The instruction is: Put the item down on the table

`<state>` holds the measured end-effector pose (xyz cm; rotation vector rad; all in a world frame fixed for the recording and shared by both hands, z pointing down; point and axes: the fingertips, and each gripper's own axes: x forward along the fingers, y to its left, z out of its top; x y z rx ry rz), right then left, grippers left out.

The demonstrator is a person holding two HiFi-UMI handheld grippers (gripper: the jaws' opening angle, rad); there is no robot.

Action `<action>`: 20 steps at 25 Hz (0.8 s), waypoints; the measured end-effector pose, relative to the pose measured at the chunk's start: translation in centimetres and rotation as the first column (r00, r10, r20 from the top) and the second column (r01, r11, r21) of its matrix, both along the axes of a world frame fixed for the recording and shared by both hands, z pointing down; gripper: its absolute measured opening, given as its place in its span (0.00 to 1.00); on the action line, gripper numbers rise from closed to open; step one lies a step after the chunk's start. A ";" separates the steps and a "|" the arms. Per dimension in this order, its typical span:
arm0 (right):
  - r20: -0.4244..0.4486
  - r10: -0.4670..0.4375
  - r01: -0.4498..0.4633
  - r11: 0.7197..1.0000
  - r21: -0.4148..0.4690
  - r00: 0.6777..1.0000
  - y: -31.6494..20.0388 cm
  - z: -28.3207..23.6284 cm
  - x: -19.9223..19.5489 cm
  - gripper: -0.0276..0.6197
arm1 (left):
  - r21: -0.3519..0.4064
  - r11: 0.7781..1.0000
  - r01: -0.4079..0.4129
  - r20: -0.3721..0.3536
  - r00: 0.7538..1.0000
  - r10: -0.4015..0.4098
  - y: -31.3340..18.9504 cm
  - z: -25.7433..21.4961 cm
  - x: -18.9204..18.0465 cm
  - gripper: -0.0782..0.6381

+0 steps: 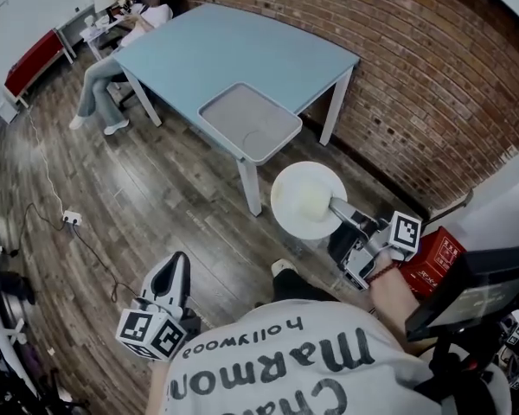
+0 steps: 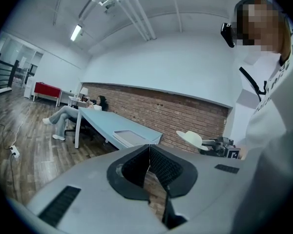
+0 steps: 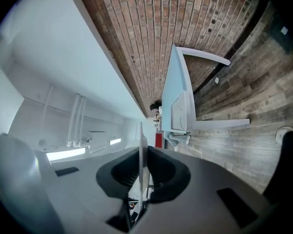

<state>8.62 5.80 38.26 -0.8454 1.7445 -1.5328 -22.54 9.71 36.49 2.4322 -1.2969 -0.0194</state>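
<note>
Just off the near corner of the blue table (image 1: 242, 50), over the plank floor (image 1: 156, 188), holding a white hat (image 1: 309, 200) level in the air, clear of the tabletop. Pinching its brim edge-on with the right gripper (image 1: 336, 206), clamped tight on it. Carrying the left gripper (image 1: 175, 264) low by the body, jaws pressed together with nothing between. Leaving a grey tray (image 1: 249, 121) lying at that table corner, near the hat.

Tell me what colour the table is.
The table is light blue, best seen in the head view.
</note>
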 end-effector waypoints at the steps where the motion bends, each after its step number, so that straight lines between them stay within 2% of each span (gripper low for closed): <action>1: -0.002 0.000 0.000 1.000 -0.002 1.000 -0.8 0.2 0.5 0.09 | -0.003 1.000 -0.001 0.001 1.000 0.001 -0.7 0.0 0.5 0.12; 12: -0.005 -0.012 0.012 1.000 -0.017 1.000 -9.0 0.5 5.3 0.09 | -0.019 0.999 0.036 0.031 0.999 -0.036 -7.0 -0.2 3.3 0.12; 20: -0.019 -0.014 0.014 1.000 -0.016 1.000 -15.5 0.5 9.1 0.09 | -0.031 0.993 0.112 0.013 0.994 -0.112 -11.0 0.1 4.3 0.12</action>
